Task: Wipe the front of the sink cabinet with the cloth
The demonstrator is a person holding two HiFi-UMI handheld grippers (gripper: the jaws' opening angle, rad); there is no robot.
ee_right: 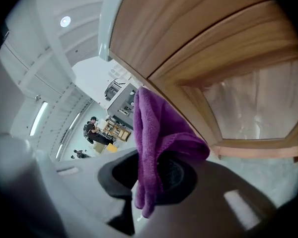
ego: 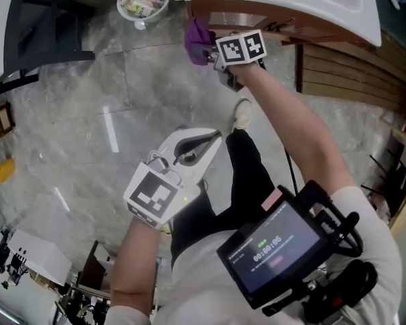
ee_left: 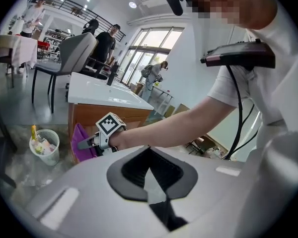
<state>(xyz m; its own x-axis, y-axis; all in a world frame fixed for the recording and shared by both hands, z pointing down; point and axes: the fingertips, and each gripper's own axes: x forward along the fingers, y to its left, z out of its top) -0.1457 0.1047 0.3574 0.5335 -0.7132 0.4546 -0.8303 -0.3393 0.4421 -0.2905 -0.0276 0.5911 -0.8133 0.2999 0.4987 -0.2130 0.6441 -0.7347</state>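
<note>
We keep the purple cloth (ee_right: 151,128) clamped in the right hand-held gripper (ego: 211,51), upper centre, against the wooden sink cabinet front (ee_right: 188,38) for rubbing. The left hand-held gripper (ego: 206,141) hangs mid-frame, jaws together on nothing, probably just out of the way.

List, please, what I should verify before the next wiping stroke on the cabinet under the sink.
1. Purple fluffy cloth clamped in right gripper: ok.
2. Cloth touching brown wooden cabinet front: ok.
3. Left gripper empty, jaws shut, away from cabinet: ok.
4. White mesh waste basket standing apart from cabinet: ok.
5. Cabinet area already wiped: cannot tell.
</note>
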